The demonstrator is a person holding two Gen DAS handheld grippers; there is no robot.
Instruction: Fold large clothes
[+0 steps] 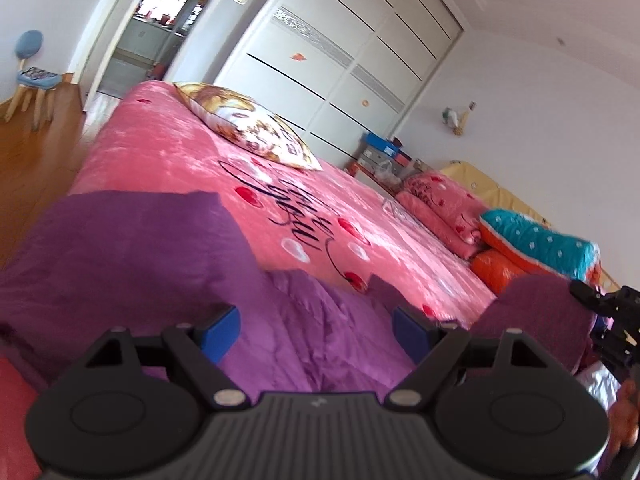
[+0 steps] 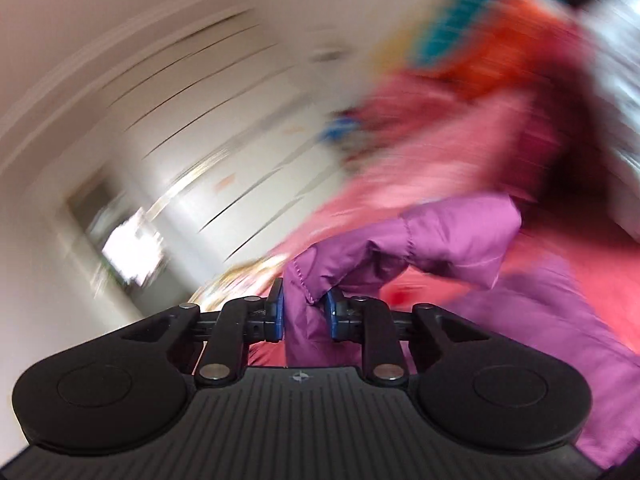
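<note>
A large purple padded jacket (image 1: 168, 264) lies spread on the near part of the pink bed (image 1: 168, 152). My left gripper (image 1: 316, 332) hovers just over it, its blue pads (image 1: 222, 332) wide apart with only flat fabric below them. At the right edge of the left wrist view a raised fold of the jacket (image 1: 536, 308) meets the black frame of my right gripper (image 1: 608, 312). In the blurred right wrist view, my right gripper (image 2: 304, 314) is shut on a bunched fold of the purple jacket (image 2: 440, 236), which rises from between the pads.
A patterned cushion (image 1: 248, 124) lies further up the bed. Folded pink bedding (image 1: 444, 208) and a teal and orange quilt (image 1: 536, 248) are stacked at the right. White wardrobe doors (image 1: 352, 52) stand behind. Wooden floor (image 1: 36, 156) and a blue chair (image 1: 34, 76) are on the left.
</note>
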